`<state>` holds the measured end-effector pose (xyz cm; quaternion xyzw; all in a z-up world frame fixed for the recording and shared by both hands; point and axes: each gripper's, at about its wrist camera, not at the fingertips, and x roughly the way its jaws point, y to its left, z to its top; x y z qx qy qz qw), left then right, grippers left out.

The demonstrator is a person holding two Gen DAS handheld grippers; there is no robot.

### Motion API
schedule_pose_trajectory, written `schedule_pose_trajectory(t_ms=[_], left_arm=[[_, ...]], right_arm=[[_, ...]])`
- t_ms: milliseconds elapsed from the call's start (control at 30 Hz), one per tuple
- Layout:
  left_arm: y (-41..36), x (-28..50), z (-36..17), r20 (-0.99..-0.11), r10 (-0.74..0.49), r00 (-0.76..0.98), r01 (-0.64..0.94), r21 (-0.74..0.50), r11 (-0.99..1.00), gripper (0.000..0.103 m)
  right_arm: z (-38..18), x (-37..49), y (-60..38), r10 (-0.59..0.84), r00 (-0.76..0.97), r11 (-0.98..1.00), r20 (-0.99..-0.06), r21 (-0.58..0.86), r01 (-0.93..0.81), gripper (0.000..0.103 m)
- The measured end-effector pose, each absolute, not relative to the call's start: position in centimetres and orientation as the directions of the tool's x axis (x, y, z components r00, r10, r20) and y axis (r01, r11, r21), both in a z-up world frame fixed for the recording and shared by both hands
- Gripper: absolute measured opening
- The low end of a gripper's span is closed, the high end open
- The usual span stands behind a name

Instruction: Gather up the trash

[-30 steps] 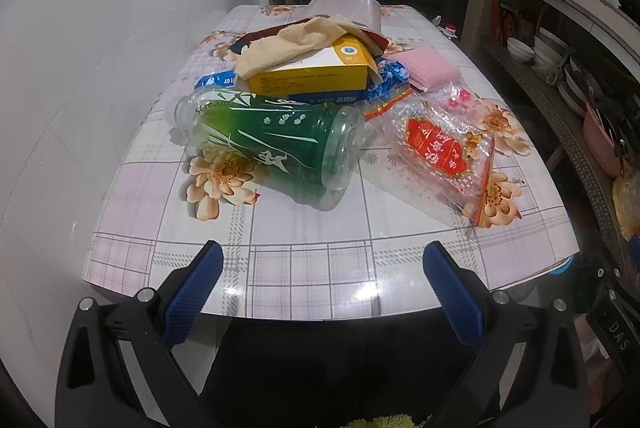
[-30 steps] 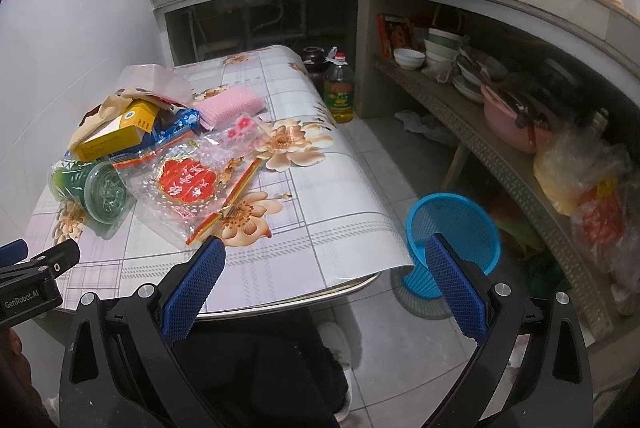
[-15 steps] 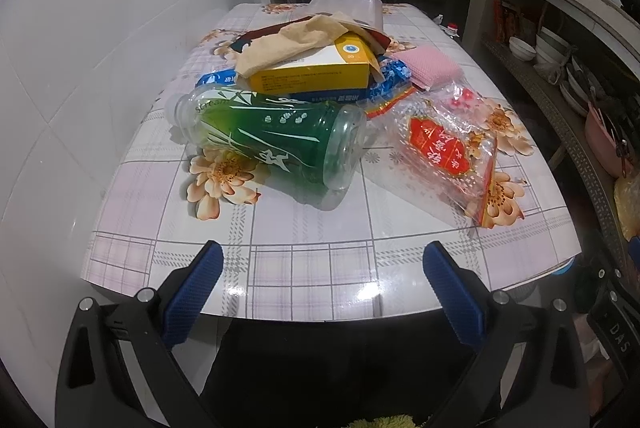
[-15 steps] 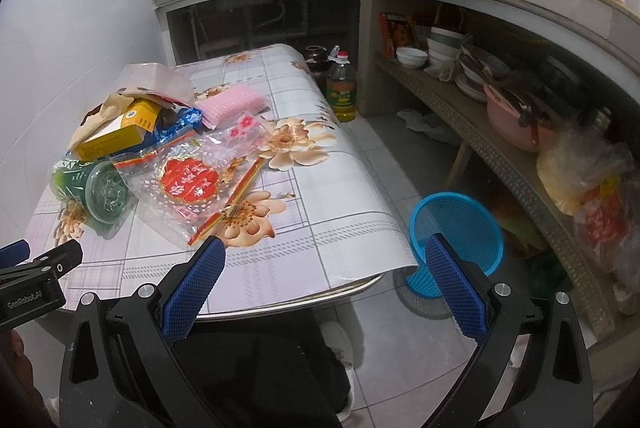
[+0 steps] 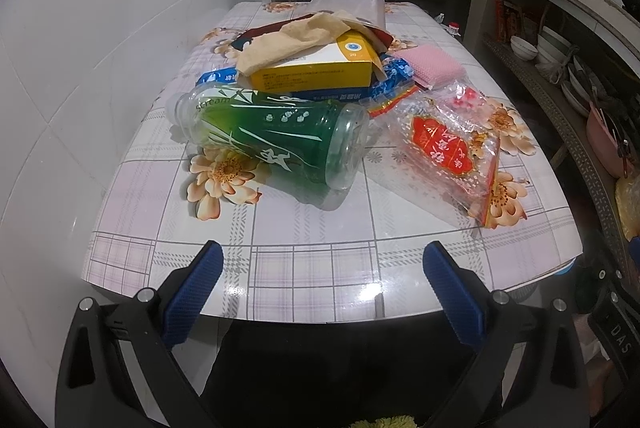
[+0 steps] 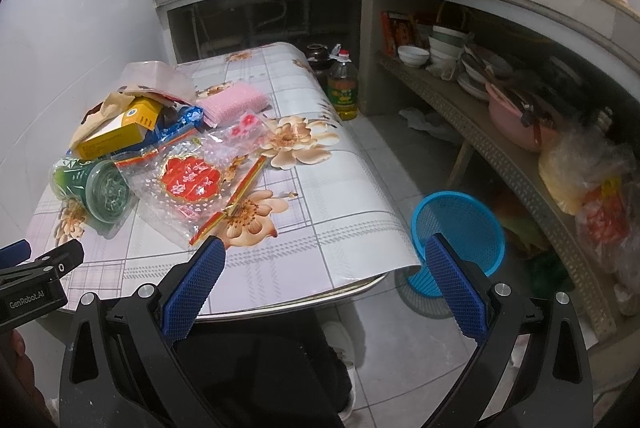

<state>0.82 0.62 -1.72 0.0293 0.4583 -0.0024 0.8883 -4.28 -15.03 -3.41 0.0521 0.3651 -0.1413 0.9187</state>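
Observation:
A pile of trash lies on the flowered table: a green plastic bottle on its side, a yellow box, a tan paper, a blue wrapper, a pink sponge, a clear bag with a red label and a clear tub. My left gripper is open and empty at the table's near edge. My right gripper is open and empty over the near right corner; the bottle and bag lie to its left.
A blue mesh bin stands on the floor right of the table. An oil bottle stands beyond the table. Shelves with bowls run along the right, a white wall along the left. The left gripper's body shows in the right wrist view.
Both grippers have crept slightly toward the table. Nothing on the table has moved.

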Motion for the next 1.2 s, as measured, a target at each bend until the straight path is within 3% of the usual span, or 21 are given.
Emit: schedule_pose_trajectory(t_ms=[733, 800, 1033, 1200], left_arm=[[2.2, 0.9, -1.0, -0.789, -0.007, 0.615, 0.035, 0.019, 0.999, 0.098], [2.6, 1.2, -0.8, -0.780, -0.041, 0.624, 0.060, -0.005, 0.998, 0.098], [4.2, 2.2, 0.4, -0.649, -0.344, 0.679, 0.272, -0.213, 0.938, 0.098], [3.6, 3.5, 0.3, -0.595, -0.459, 0.660, 0.397, -0.242, 0.885, 0.098]], right_arm=[[-2.1, -4.8, -14.2, -0.213, 0.710, 0.959, -0.672, -0.004, 0.284, 0.096], [-1.8, -5.0, -14.2, -0.181, 0.717, 0.964, -0.673, 0.021, 0.263, 0.096], [-1.1, -4.2, -14.4, -0.085, 0.759, 0.966, -0.646, 0.133, 0.221, 0.096], [-2.6, -0.2, -16.3, 0.148, 0.699, 0.899, -0.700, 0.389, 0.200, 0.096]])
